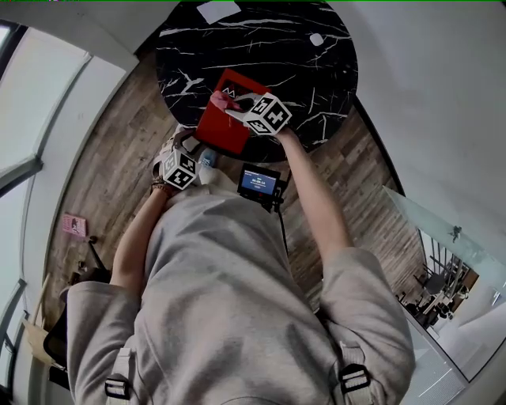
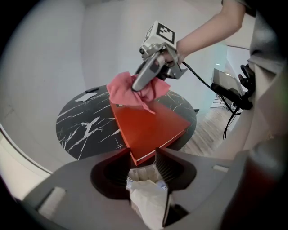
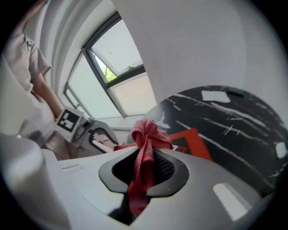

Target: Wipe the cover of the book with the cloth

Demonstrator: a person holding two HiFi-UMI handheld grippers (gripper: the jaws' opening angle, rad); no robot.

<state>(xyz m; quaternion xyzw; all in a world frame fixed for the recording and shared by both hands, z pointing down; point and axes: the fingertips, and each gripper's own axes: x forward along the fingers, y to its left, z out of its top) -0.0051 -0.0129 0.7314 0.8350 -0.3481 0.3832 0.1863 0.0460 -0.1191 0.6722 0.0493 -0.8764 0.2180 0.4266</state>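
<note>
1. One round black table (image 1: 316,71) lies under both tools. I see no box, bowl or other container on it, only a white sheet (image 1: 217,9) and a small white piece (image 1: 316,39), both well beyond the right gripper (image 1: 237,107).
2. Below the right gripper the red book (image 1: 225,119) lies flat, with its near corner out over the table edge. Its long axis seems to run from under this gripper toward the left gripper (image 2: 138,153).
3. At the left gripper the jaws stand wide around that near corner. The pads seem to press on its two edges, so I judge that it holds the book steady.
4. At the right gripper the jaws are narrow and clamp the pink cloth (image 3: 146,132). A bunch of it hangs out in front, on or just above the far part of the cover.
5. Most of the bare cover lies from the cloth toward the left gripper, so I think the coming stroke must go that way. The right hand is the nearer one to it.
</note>
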